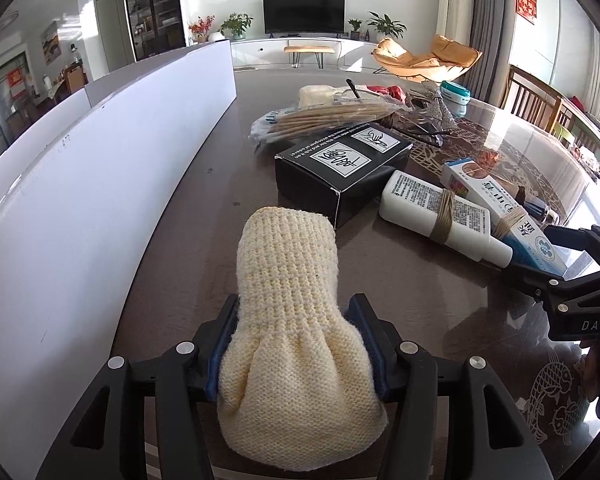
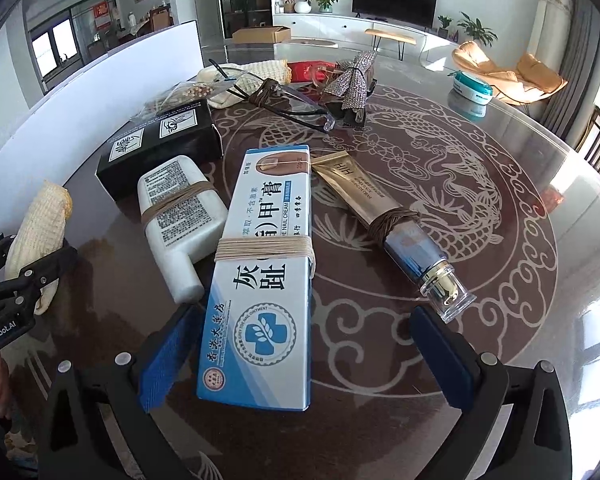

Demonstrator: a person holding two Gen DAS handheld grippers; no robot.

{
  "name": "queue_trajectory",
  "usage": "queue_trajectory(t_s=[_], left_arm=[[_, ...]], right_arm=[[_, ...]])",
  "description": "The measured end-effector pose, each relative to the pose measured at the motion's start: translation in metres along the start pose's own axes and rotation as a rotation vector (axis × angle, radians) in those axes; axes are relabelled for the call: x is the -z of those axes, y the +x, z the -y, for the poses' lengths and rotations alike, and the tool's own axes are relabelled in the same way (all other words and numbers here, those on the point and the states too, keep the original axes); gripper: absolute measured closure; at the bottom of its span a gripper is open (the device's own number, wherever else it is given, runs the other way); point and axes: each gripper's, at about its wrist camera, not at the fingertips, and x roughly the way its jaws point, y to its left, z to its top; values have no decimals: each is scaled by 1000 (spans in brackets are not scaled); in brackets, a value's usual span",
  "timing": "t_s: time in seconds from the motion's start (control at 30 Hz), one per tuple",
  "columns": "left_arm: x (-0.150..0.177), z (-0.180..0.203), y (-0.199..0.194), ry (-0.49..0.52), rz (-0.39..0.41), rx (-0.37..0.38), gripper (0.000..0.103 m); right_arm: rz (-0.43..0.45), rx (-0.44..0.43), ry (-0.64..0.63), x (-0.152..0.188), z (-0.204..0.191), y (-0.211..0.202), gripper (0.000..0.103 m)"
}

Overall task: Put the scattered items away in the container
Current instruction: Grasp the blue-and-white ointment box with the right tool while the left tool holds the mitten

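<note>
Cream knit pouch [image 1: 292, 320] sits right between the blue pads of the left gripper [image 1: 296, 344], and the pads look like they touch its sides with the knit bunching between them, so I'd call that a light hold. Its far end seems to rest on the glossy surface [image 1: 204, 216].

Over on the other side, the right gripper [image 2: 304, 356] is wide open with nothing held. A blue-and-white nail cream box [image 2: 264, 276], wrapped in twine, lies between its pads with clear gaps on both sides, so it's lined up but not grabbed yet.

Just beside that box is a white bottle [image 2: 180, 216], also twine-wrapped, and on the other side a gold cream tube [image 2: 384, 220] with a clear cap. A bit further back: a black box [image 2: 160, 152], a bag of wooden sticks [image 1: 328, 116], clear glasses [image 2: 288, 108], a sparkly bow [image 2: 352, 80] and something red behind it. Well apart sits a teal-lidded jar [image 2: 470, 90].

As for progress, honestly it looks early. Nearly everything is lying out loose. The long white wall [image 1: 100, 160] along the left might be the container, but I can't see inside it, so no idea what's already in.
</note>
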Motion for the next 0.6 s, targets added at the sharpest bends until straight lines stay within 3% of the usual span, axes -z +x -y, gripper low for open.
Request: queue_trajectory(t_s=[0.23, 0.6], left_arm=[[-1, -1, 0, -17, -5, -14, 39], [0, -2, 0, -22, -5, -13, 37]], right_arm=[[4, 1, 3, 0, 0, 0, 0], [4, -7, -6, 2, 1, -1, 0]])
